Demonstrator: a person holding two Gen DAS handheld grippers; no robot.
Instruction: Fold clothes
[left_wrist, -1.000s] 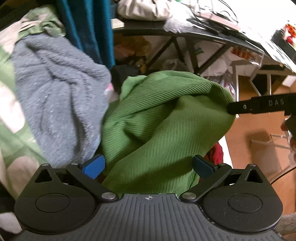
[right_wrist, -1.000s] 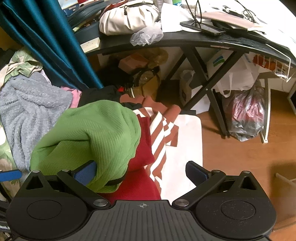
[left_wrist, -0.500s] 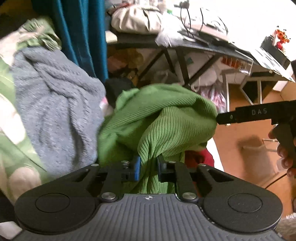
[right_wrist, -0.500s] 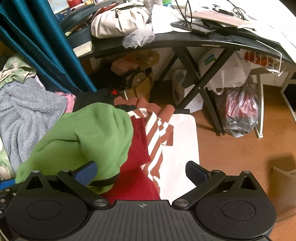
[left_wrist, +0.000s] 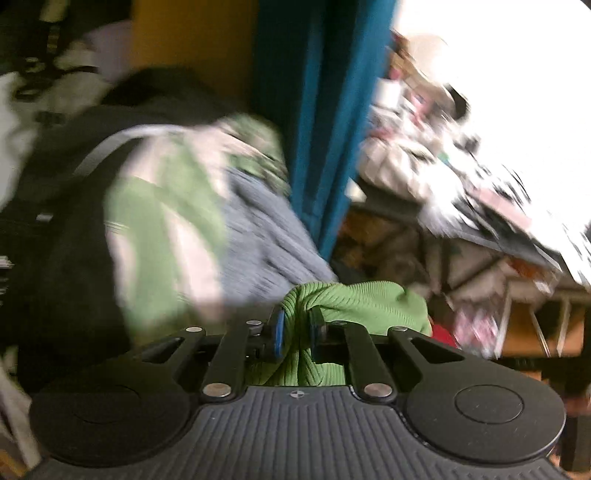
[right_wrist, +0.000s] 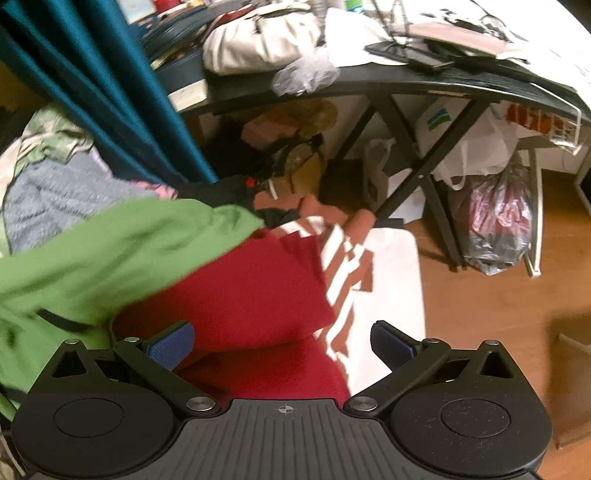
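Observation:
My left gripper (left_wrist: 297, 334) is shut on a bunched fold of the green ribbed knit garment (left_wrist: 354, 302), which hangs between its blue pads and spills to the right. In the right wrist view the same green garment (right_wrist: 122, 254) stretches across the left side, blurred. It lies over a red garment (right_wrist: 251, 302). My right gripper (right_wrist: 282, 341) is open above the red garment, with nothing between its fingers. A red-and-white striped cloth (right_wrist: 343, 266) lies beyond the red one.
A grey fleecy garment (right_wrist: 55, 199) and green-and-white patterned cloth (left_wrist: 162, 229) are heaped at the left by a teal curtain (right_wrist: 96, 85). A cluttered black table (right_wrist: 388, 79) stands ahead, with plastic bags (right_wrist: 495, 229) under it. Wooden floor (right_wrist: 491, 317) shows at the right.
My left gripper went from open to shut on the green garment and has swung up and left with it, blurring its view. The green garment has drawn leftward off the red one. My right gripper stays open.

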